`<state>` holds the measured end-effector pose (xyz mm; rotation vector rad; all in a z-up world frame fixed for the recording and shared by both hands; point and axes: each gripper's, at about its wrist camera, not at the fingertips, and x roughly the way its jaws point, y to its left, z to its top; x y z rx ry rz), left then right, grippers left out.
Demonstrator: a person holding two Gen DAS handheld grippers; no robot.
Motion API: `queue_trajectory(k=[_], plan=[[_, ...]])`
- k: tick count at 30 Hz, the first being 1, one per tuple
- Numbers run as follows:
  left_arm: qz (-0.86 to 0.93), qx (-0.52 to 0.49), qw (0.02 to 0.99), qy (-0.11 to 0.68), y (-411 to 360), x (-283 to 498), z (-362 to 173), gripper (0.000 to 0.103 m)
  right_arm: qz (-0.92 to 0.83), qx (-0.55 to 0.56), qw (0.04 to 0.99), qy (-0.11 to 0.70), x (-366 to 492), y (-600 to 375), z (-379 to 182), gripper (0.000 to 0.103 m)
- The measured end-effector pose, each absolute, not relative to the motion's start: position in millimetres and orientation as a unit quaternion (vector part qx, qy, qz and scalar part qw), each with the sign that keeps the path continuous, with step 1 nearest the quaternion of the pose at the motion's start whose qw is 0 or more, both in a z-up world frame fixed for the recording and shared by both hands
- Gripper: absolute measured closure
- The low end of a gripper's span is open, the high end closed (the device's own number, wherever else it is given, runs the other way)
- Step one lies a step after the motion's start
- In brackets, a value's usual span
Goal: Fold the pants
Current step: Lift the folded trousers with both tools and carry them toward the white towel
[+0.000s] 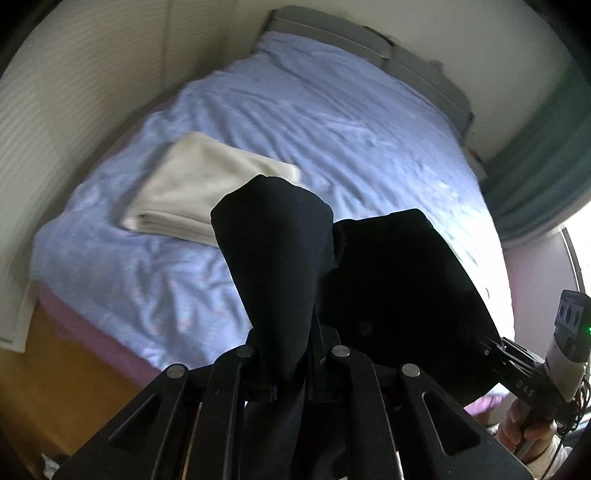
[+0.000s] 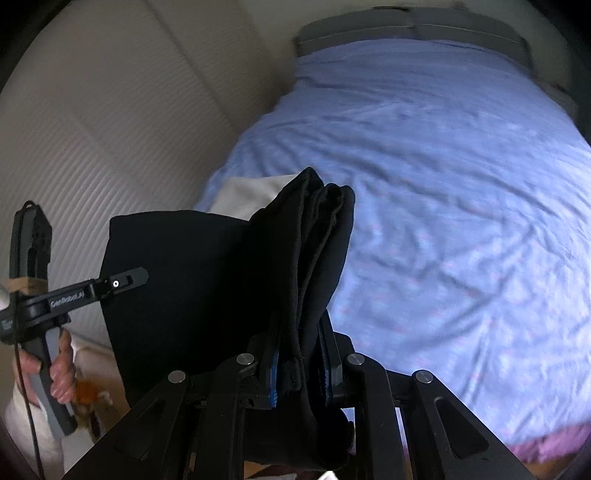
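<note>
Fig.: Black pants held above bed, centre frame. Left hand-held gripper & right hand-held gripper each pinch a folded edge. Cream towel lies at left on bed.

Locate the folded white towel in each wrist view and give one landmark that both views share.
Left wrist: folded white towel lies left of centre on the blue bedsheet, beyond the black pants.
Right wrist: only a corner of it shows, left of centre, behind the pants.
Shared landmark: the grey headboard.
</note>
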<state>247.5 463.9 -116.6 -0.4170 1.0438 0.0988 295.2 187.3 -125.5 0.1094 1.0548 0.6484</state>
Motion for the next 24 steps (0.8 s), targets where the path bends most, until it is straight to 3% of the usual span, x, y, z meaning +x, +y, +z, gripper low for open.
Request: queue_trajectory(k=[10, 24], plan=[[0.046, -0.191, 0.850, 0.489, 568.0, 280.3, -119.3, 0.091, 0.336, 0.023, 0.803, 0.491, 324.2, 290.2, -122.2, 0.086], [-0.094, -0.117, 0.829, 0.539, 681.6, 450.1, -150.9, 0.091, 0.198, 0.107, 0.829, 0.512, 395.1, 390.1, -149.8, 0.086]])
